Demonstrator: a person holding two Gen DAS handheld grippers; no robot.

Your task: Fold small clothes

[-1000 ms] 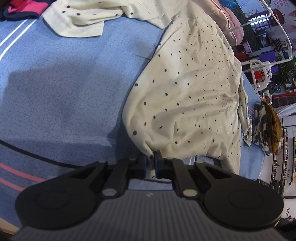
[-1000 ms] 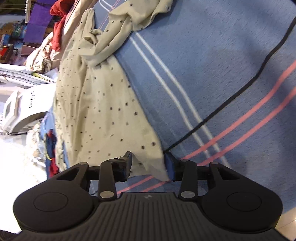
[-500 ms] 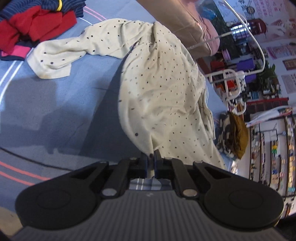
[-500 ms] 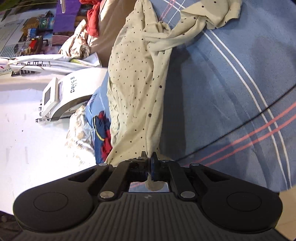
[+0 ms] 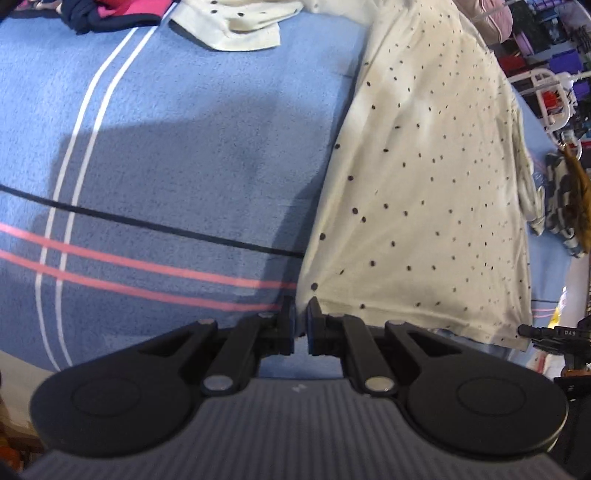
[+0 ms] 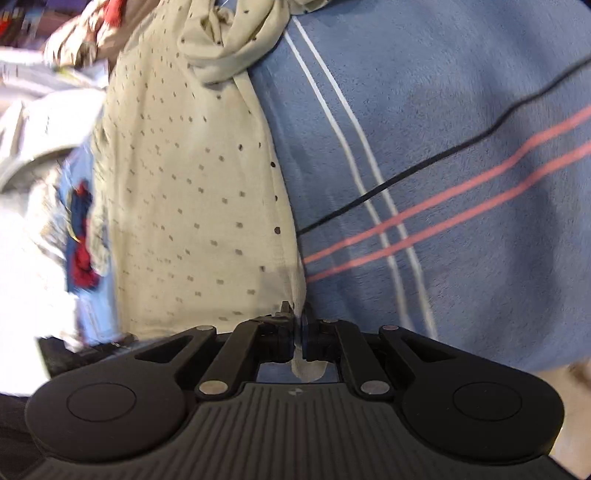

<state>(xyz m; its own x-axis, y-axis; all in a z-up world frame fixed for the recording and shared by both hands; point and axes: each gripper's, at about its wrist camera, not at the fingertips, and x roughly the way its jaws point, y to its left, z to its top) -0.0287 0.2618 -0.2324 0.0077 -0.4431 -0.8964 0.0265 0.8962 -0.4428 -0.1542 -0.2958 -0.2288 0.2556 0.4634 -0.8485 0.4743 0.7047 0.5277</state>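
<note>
Holding the shirt [image 5: 424, 192] taut by its hem corners is the step in hand, judged from the grips. To do it well, both grippers should travel level and together, keeping tension even so the body lies flat on the blanket [image 5: 177, 147] without ripples before any fold is made.

Left gripper [image 5: 302, 314]: jaws nearly closed, pinching one hem corner. Right gripper [image 6: 298, 317]: jaws closed on the other corner, a tab of fabric poking through behind them.

The shirt is cream with small dark dots. It stretches away from both grippers across the blue striped blanket; its body looks fairly smooth. At the far end, one sleeve [image 6: 236, 48] is twisted and bunched, and will need straightening. The right view is blurred, so whether the hem rests on the blanket or hangs just above it cannot be settled.

Other clothes [image 5: 103, 11] lie beyond, apart from the shirt.
</note>
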